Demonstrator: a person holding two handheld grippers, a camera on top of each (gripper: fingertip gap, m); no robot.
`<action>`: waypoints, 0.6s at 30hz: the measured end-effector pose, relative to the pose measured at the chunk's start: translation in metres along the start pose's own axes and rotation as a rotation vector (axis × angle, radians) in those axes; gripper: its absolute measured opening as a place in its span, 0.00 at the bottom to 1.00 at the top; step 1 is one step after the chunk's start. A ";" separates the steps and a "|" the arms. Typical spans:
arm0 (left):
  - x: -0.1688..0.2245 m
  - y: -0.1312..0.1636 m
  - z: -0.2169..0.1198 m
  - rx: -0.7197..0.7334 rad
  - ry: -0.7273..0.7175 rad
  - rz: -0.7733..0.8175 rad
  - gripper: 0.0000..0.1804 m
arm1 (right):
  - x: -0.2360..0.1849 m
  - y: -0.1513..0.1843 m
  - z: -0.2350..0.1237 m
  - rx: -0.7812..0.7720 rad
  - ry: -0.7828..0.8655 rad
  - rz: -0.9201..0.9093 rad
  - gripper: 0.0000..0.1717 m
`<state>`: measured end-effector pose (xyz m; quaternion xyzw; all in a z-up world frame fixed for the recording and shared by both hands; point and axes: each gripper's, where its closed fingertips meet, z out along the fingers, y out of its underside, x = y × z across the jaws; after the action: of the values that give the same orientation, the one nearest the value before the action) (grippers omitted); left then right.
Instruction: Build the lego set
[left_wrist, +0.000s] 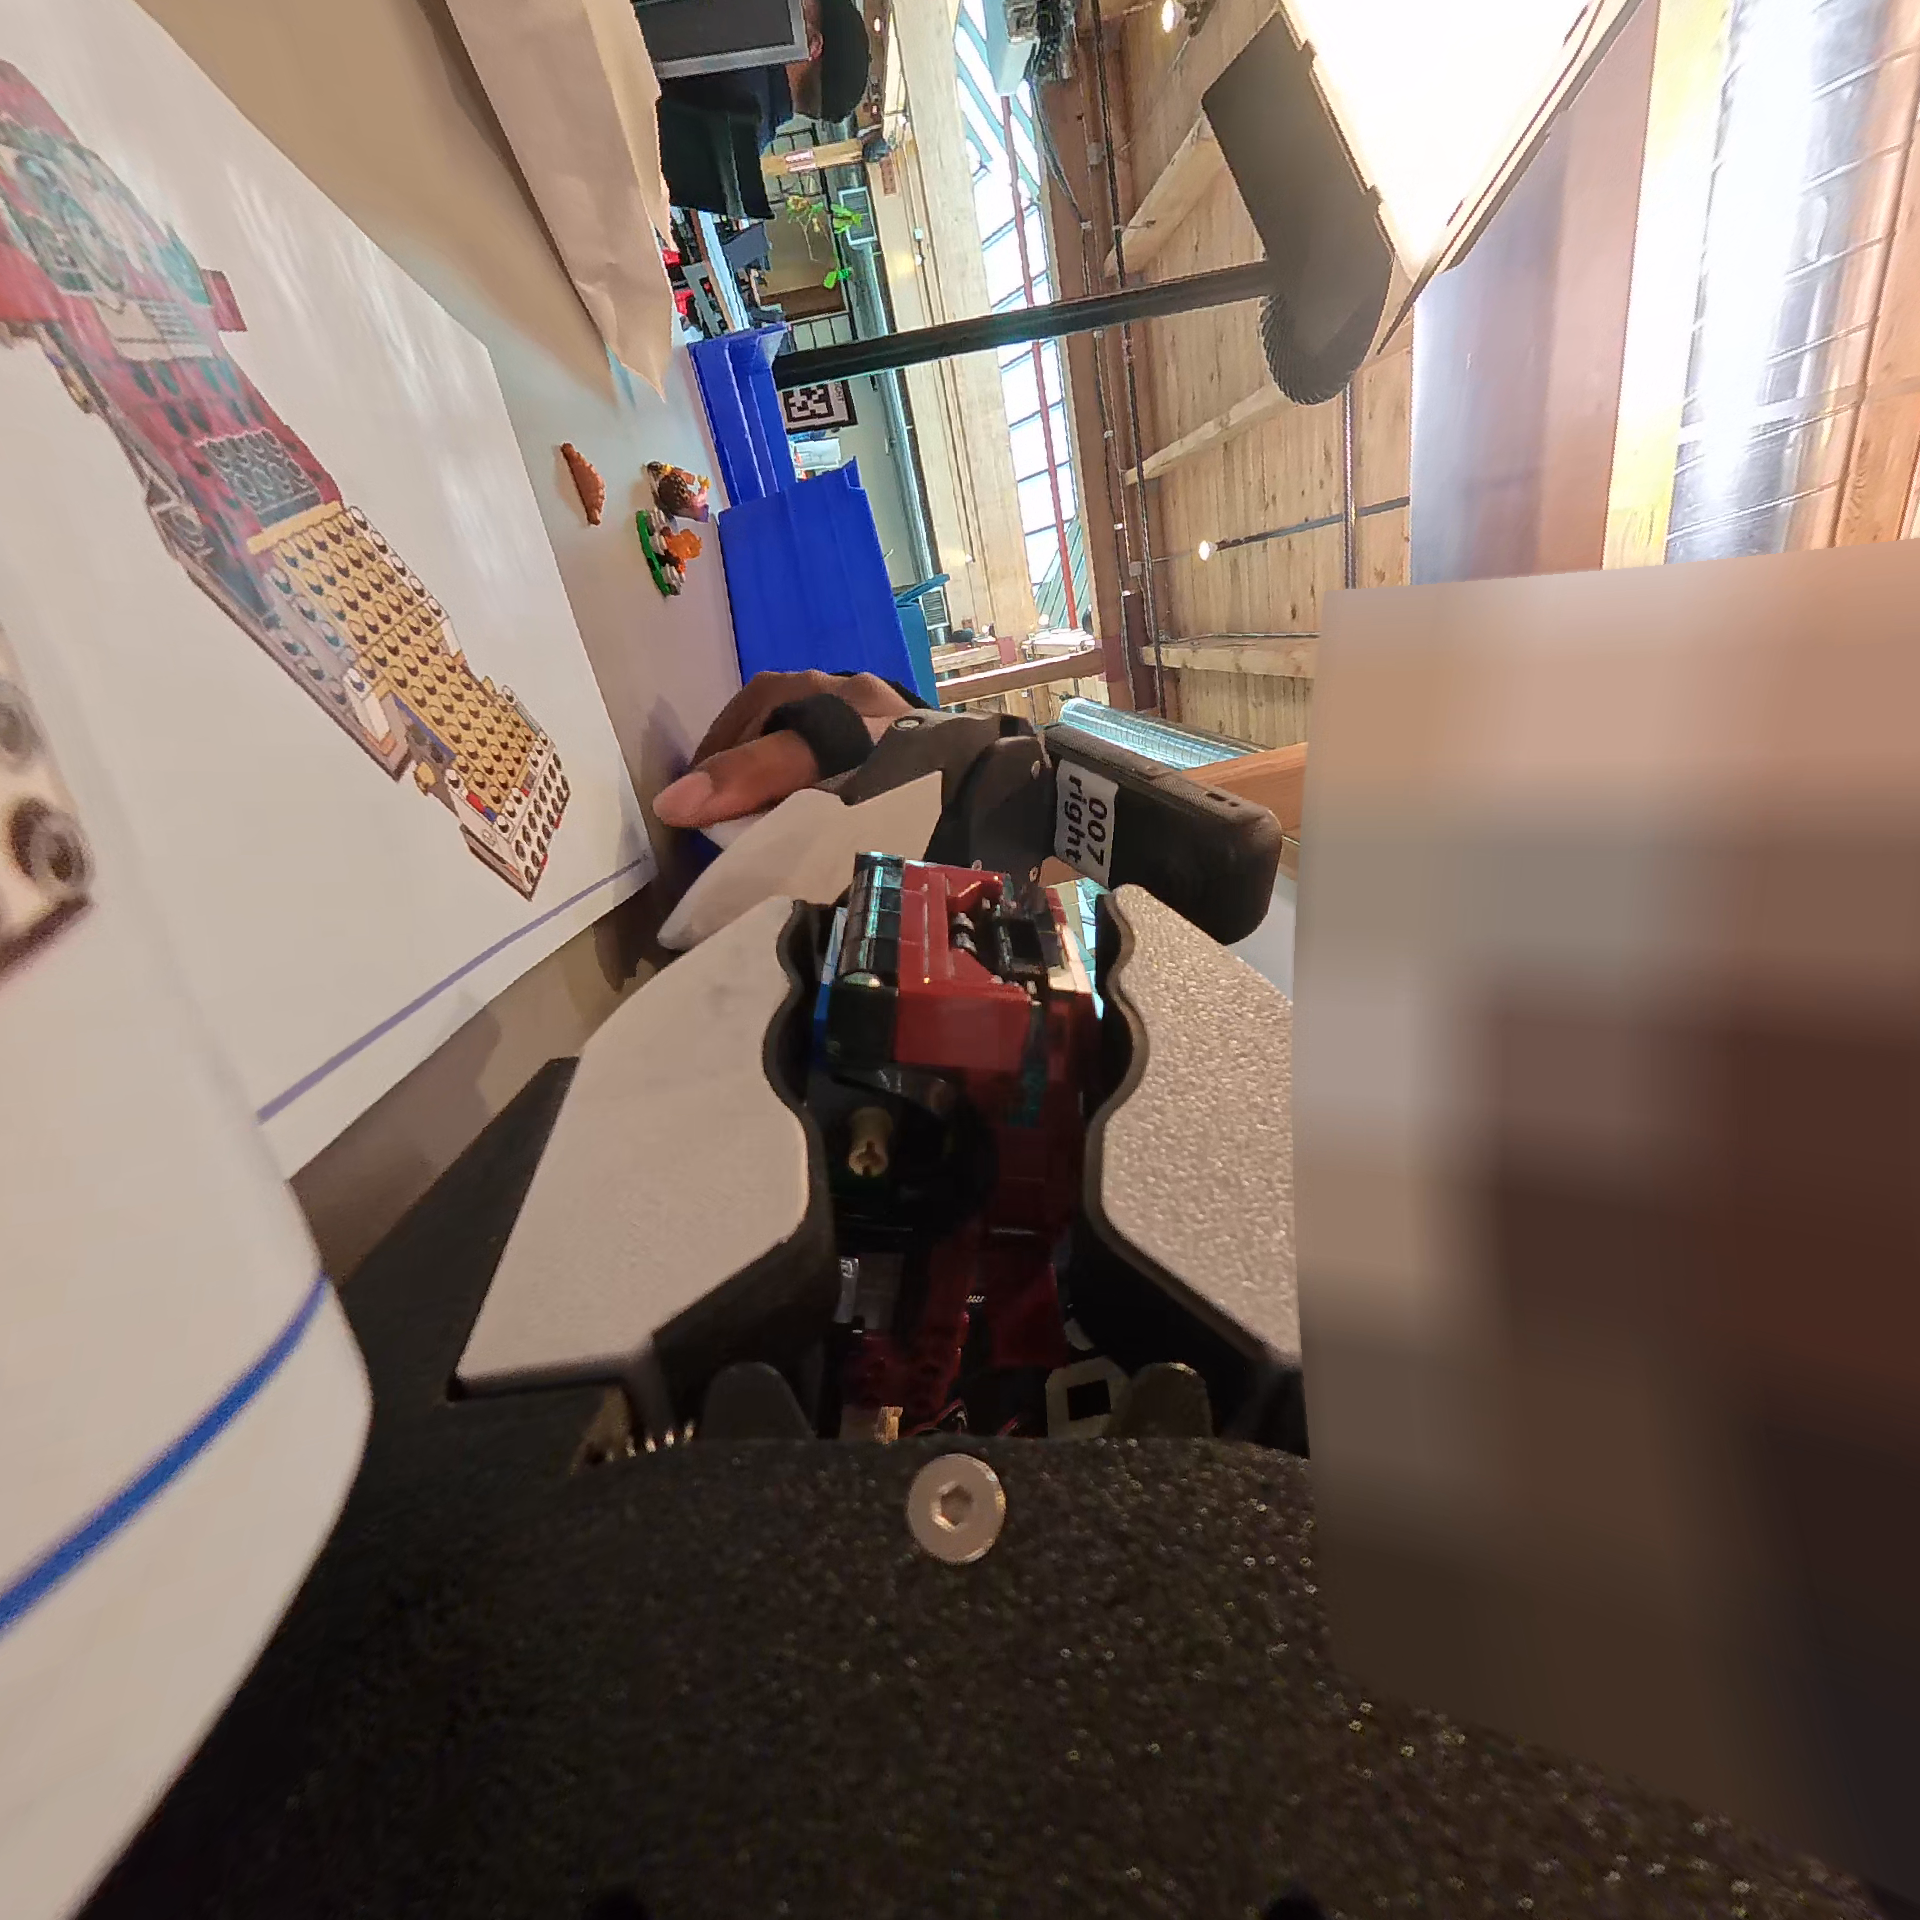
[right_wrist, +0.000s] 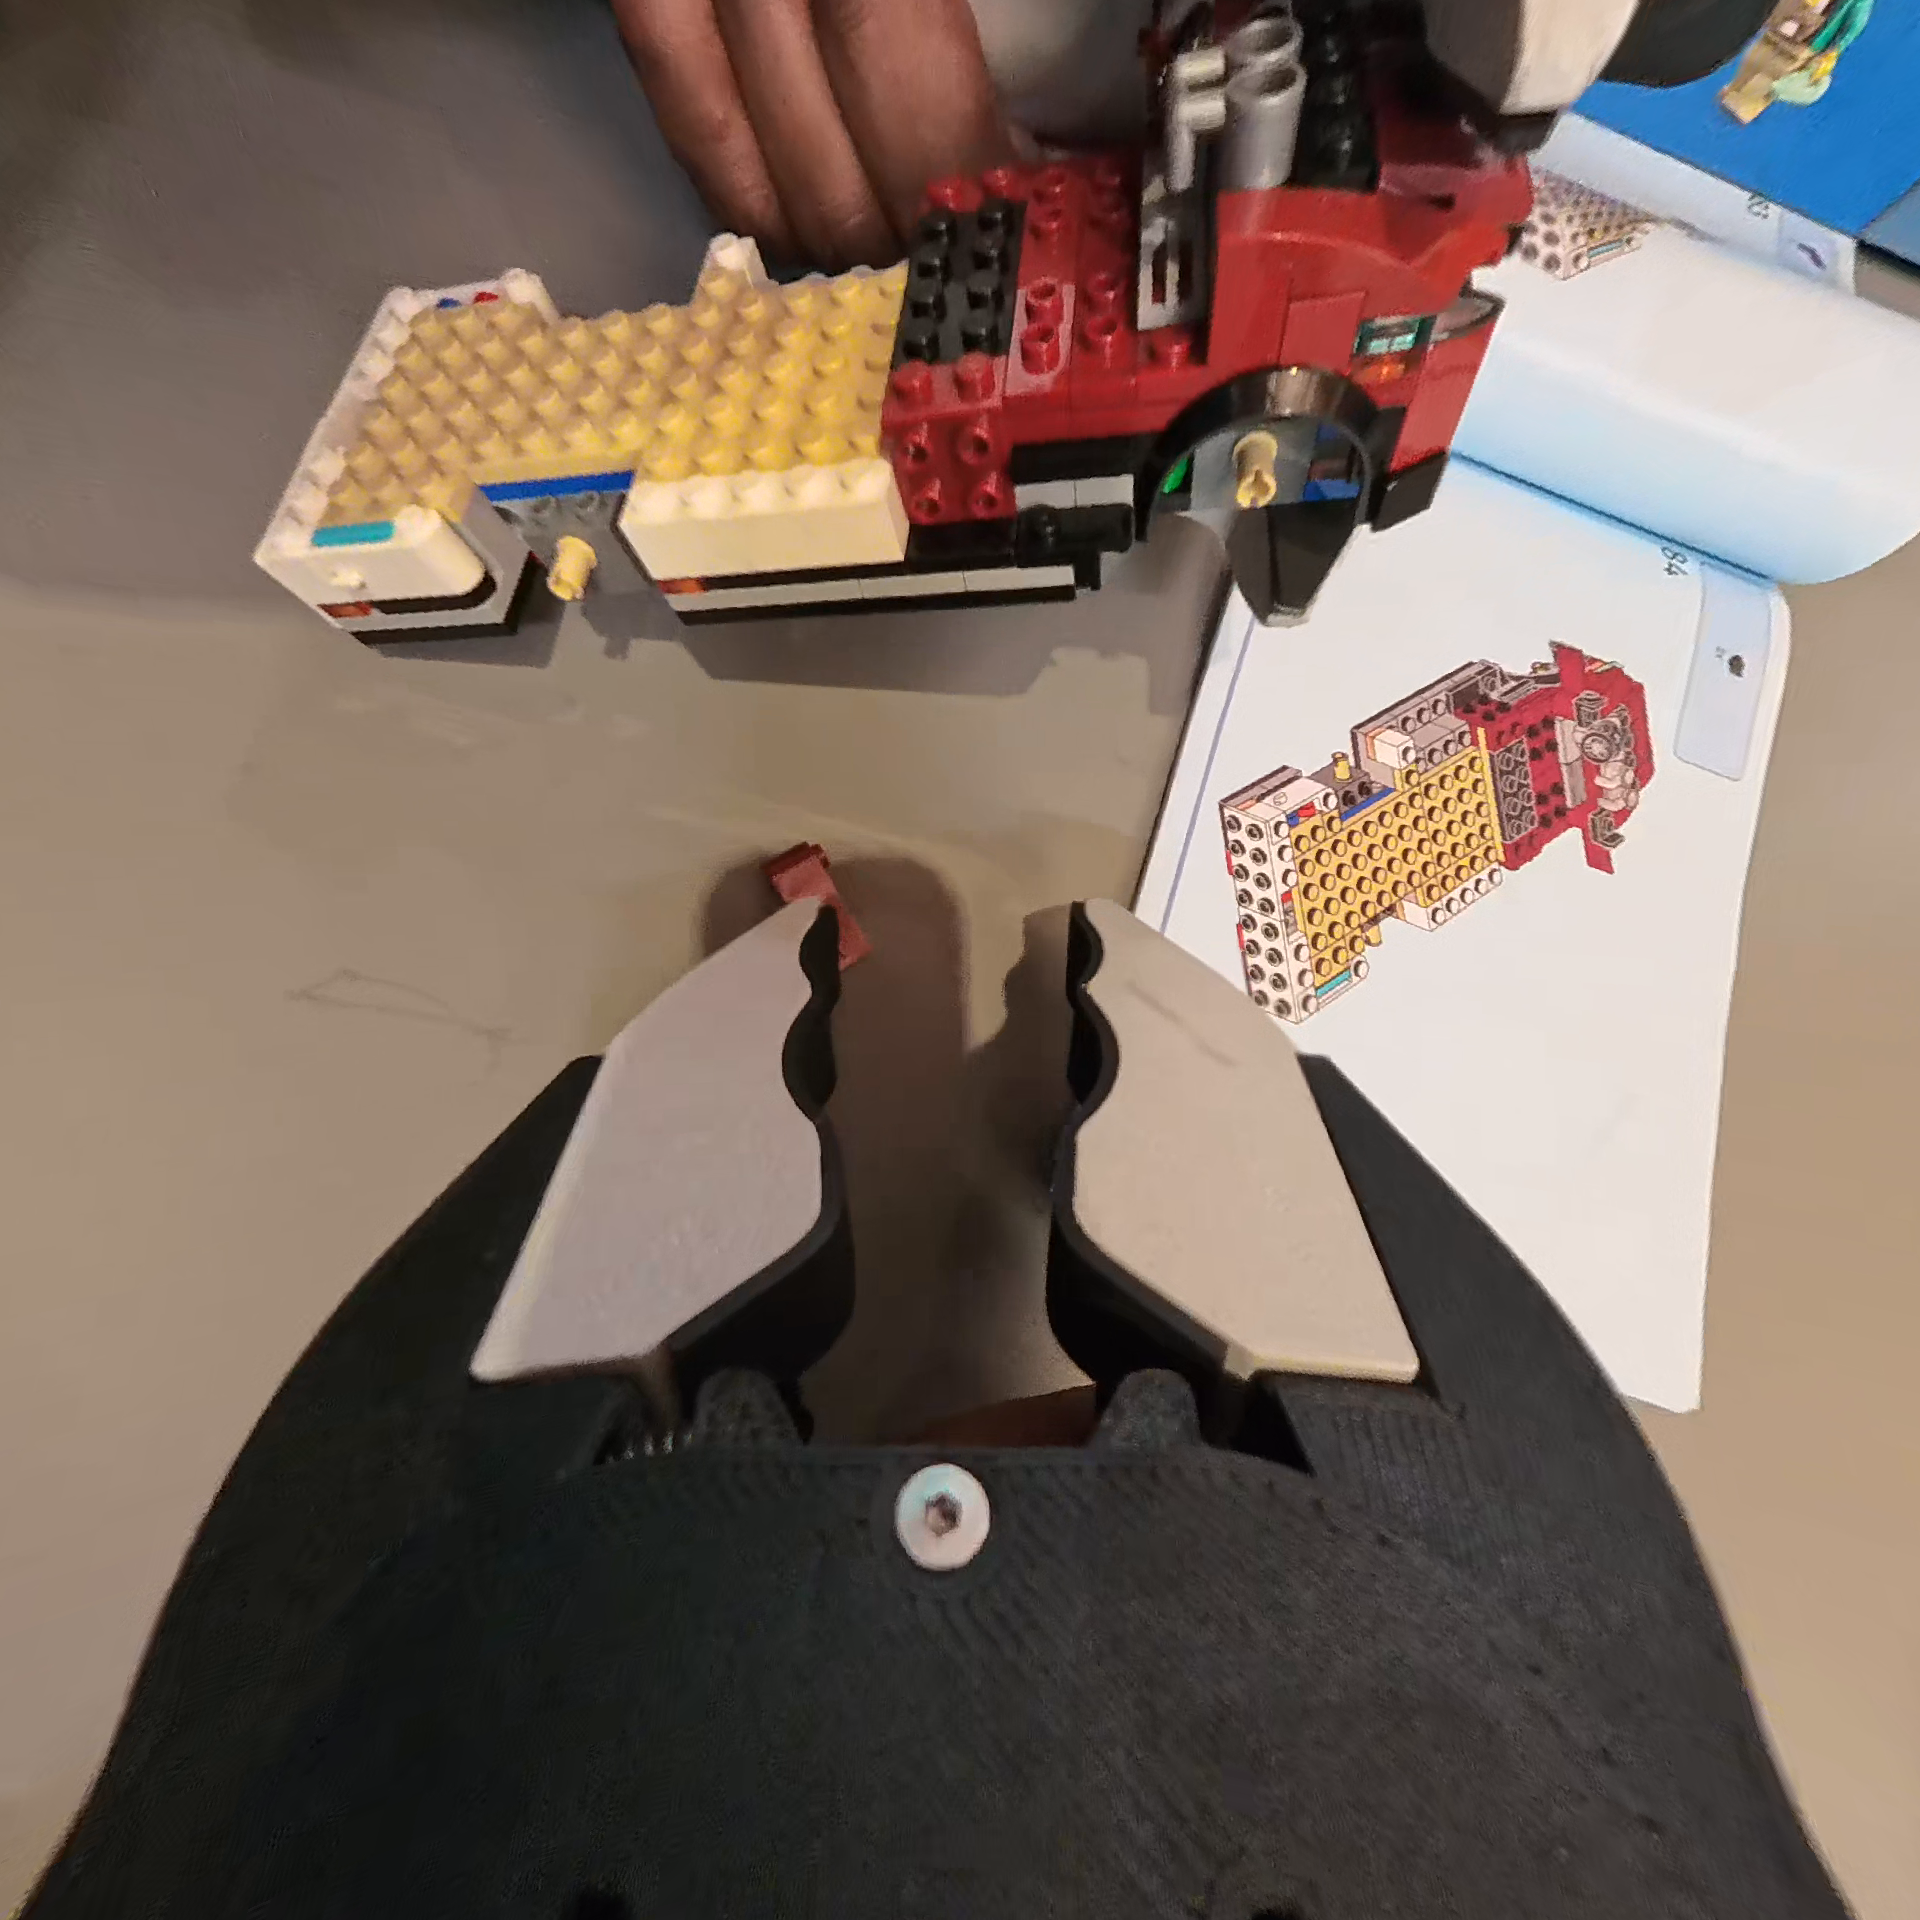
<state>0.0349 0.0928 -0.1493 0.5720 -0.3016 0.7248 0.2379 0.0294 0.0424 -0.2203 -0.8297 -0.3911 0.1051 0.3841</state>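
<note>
Black textured gripper bodies fill the bottom of both wrist views. Left gripper (left_wrist: 945, 997) has its grey fingers closed against the dark red front end of a red, tan and white toy brick truck without wheels (right_wrist: 852, 416), pads pressed to both sides. Right gripper (right_wrist: 940, 935) hangs over the grey tabletop (right_wrist: 312, 831) with its fingers parted and nothing between them; a small dark red brick piece (right_wrist: 816, 899) lies on the table touching the tip of its left finger (right_wrist: 707, 1091), partly hidden under it. An open white instruction booklet showing a truck diagram (right_wrist: 1455, 1039) lies just beside, to the right. Bare fingers of a hand (right_wrist: 821, 114) rest behind the truck.

Risks, as a judgement: the small piece sits off-centre, so closing could push it sideways or flip it instead of catching it. The truck is held only at one end, so its long tan bed could sag or a section could pop loose
</note>
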 end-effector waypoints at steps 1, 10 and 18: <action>0.000 0.000 0.000 -0.001 -0.001 0.000 0.28 | 0.000 -0.001 0.000 0.012 -0.007 0.005 0.25; -0.002 0.001 0.001 -0.004 -0.004 -0.004 0.28 | -0.007 -0.005 0.004 0.016 -0.044 -0.022 0.25; -0.003 0.002 0.001 -0.005 -0.008 -0.004 0.29 | -0.011 -0.005 0.004 0.019 -0.068 -0.026 0.24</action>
<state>0.0350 0.0913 -0.1526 0.5748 -0.3031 0.7214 0.2395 0.0174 0.0383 -0.2206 -0.8169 -0.4136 0.1318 0.3797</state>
